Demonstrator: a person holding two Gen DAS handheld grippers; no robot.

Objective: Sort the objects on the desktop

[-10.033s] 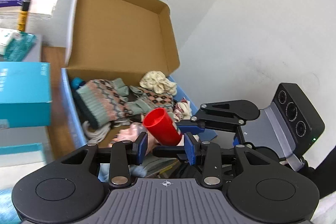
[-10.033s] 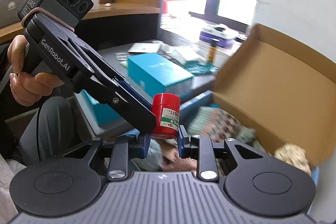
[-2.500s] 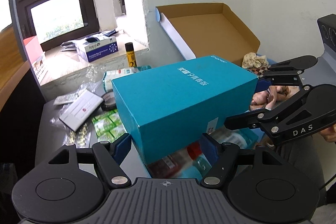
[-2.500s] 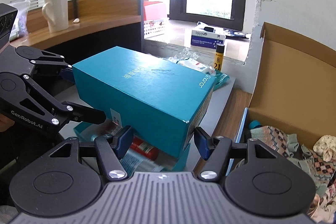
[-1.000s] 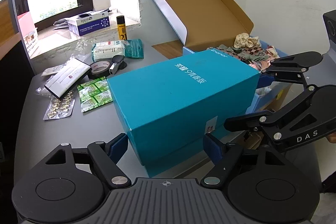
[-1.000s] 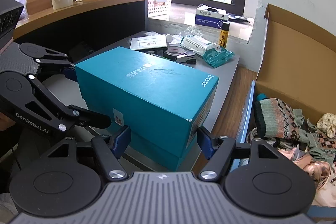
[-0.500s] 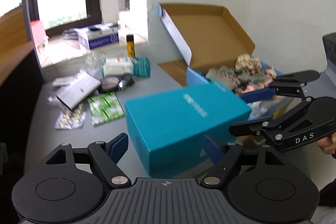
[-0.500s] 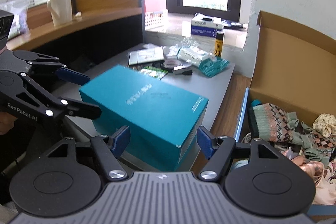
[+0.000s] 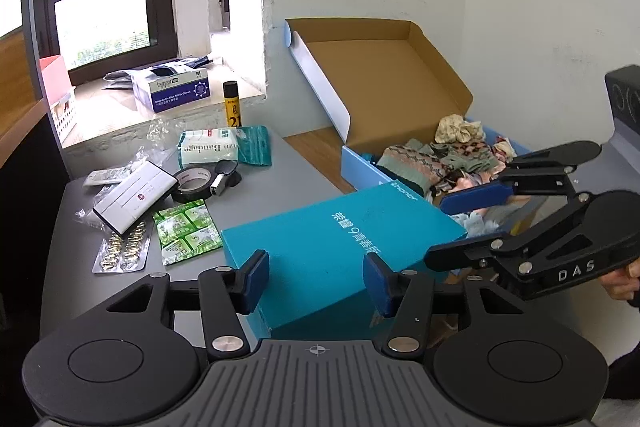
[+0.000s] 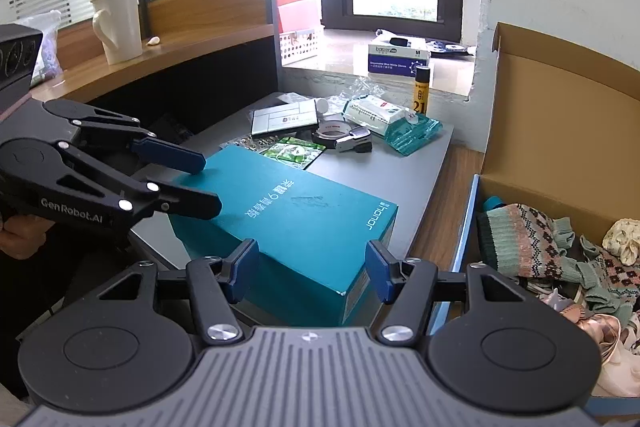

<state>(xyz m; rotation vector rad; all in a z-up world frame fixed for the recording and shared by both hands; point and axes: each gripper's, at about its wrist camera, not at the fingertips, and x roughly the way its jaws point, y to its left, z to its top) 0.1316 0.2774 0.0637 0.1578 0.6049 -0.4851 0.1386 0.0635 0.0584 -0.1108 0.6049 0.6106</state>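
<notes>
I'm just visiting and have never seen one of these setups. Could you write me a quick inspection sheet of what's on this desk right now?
Surface: grey desk, wood strip beside it.
Job's things: teal box shut, lying flat on the desk; open carton holding knitwear.
Clutter: tape roll, green sachets, pill blister, grey card box, gauze pack, yellow tube.
Grippers: left gripper and right gripper both open, each straddling an end of the teal box, neither clamping.
Cables: nothing seen.
Surroundings: window sill with glove box, white mug on the partition shelf.
</notes>
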